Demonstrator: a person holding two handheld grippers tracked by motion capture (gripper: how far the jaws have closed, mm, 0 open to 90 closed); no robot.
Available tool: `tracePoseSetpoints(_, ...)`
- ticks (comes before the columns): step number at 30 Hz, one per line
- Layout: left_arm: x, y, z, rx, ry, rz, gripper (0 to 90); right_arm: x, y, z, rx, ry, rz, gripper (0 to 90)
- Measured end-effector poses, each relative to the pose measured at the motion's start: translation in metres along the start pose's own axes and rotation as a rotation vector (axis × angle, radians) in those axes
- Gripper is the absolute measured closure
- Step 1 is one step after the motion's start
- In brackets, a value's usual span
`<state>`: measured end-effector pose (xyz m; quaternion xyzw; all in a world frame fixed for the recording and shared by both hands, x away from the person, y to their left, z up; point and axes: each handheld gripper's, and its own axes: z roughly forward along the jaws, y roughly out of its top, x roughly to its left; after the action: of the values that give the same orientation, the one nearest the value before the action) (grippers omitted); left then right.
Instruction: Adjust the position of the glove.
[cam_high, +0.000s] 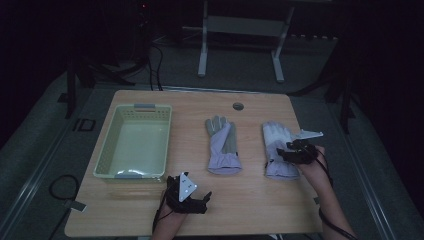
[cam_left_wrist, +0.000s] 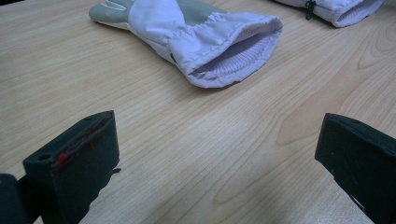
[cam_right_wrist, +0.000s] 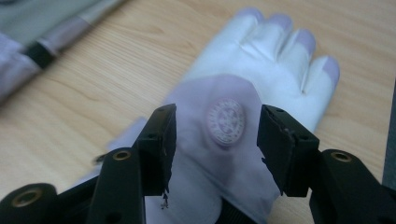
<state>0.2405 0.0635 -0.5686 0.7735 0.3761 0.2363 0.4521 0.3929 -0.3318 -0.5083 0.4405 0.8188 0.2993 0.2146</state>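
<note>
On the wooden desk (cam_high: 250, 200) two white work gloves lie flat side by side, cuffs toward the person, and a pale green plastic basket (cam_high: 111, 145) stands empty at the left. Nothing has gone into the basket yet, so the work looks to be at its very start. The right gripper (cam_high: 290, 148) hangs low over the right glove (cam_high: 276, 137); in the right gripper view its jaws stand partly spread, one to each side of the round emblem on the back of that glove (cam_right_wrist: 280, 88), with the pads not visibly pressing the fabric, so the glove is straddled rather than pinched. The left gripper (cam_high: 205, 196) rests near the desk's front edge, just right of the basket's near corner; its jaws are spread wide with bare wood between them, and the middle glove (cam_left_wrist: 205, 42) lies ahead of it, well apart, its ribbed cuff opening facing the camera. By my judgement, what is left is nearly everything: closing on the right glove, lifting it, carrying it away, probably to the basket, then the same for the middle glove.
</note>
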Motion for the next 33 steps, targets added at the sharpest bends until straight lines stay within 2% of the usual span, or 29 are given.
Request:
tracePoseSetpoints(3, 0.000, 0.000, 0.000, 0.001, 0.000, 0.002, 0.0, -0.004, -0.003, 0.008, 0.013, -0.007, 0.020, 47.3)
tracePoseSetpoints(4, 0.000, 0.000, 0.000, 0.001, 0.001, 0.003, 0.0, -0.008, -0.008, 0.016, 0.040, 0.008, 0.061, 52.7)
tracePoseSetpoints(5, 0.000, 0.000, 0.000, 0.001, 0.001, 0.003, 0.0, -0.009, -0.010, 0.020, 0.054, 0.024, 0.078, 54.3)
tracePoseSetpoints(8, 0.000, 0.000, 0.000, 0.000, 0.000, 0.004, 0.0, -0.008, -0.017, 0.024, 0.027, 0.044, 0.098, 61.4)
tracePoseSetpoints(9, 0.000, 0.000, 0.000, 0.000, 0.000, 0.004, 0.0, -0.009, -0.018, 0.024, 0.025, 0.049, 0.115, 62.5)
tracePoseSetpoints(12, -0.001, 0.000, 0.000, 0.000, 0.000, 0.005, 0.0, -0.009, -0.019, 0.024, 0.023, 0.050, 0.126, 63.0)
tracePoseSetpoints(17, -0.001, 0.000, 0.000, 0.002, 0.000, 0.006, 0.0, -0.004, -0.016, 0.023, 0.047, 0.031, 0.154, 74.6)
tracePoseSetpoints(21, -0.001, 0.000, 0.000, 0.001, 0.001, 0.005, 0.0, -0.001, -0.014, 0.021, 0.053, 0.013, 0.161, 78.3)
tracePoseSetpoints(22, -0.001, 0.000, 0.000, 0.000, 0.001, 0.004, 0.0, -0.001, -0.013, 0.020, 0.049, 0.012, 0.182, 79.5)
tracePoseSetpoints(23, -0.001, 0.000, 0.000, 0.000, 0.001, 0.003, 0.0, -0.003, -0.013, 0.018, 0.043, 0.010, 0.197, 80.3)
tracePoseSetpoints(29, 0.000, 0.000, 0.000, 0.002, 0.002, 0.004, 0.0, -0.001, -0.005, 0.005, 0.046, -0.051, 0.193, 82.1)
tracePoseSetpoints(33, 0.000, 0.000, 0.000, 0.004, 0.002, 0.003, 0.0, -0.002, 0.004, -0.005, 0.026, -0.074, 0.213, 82.6)
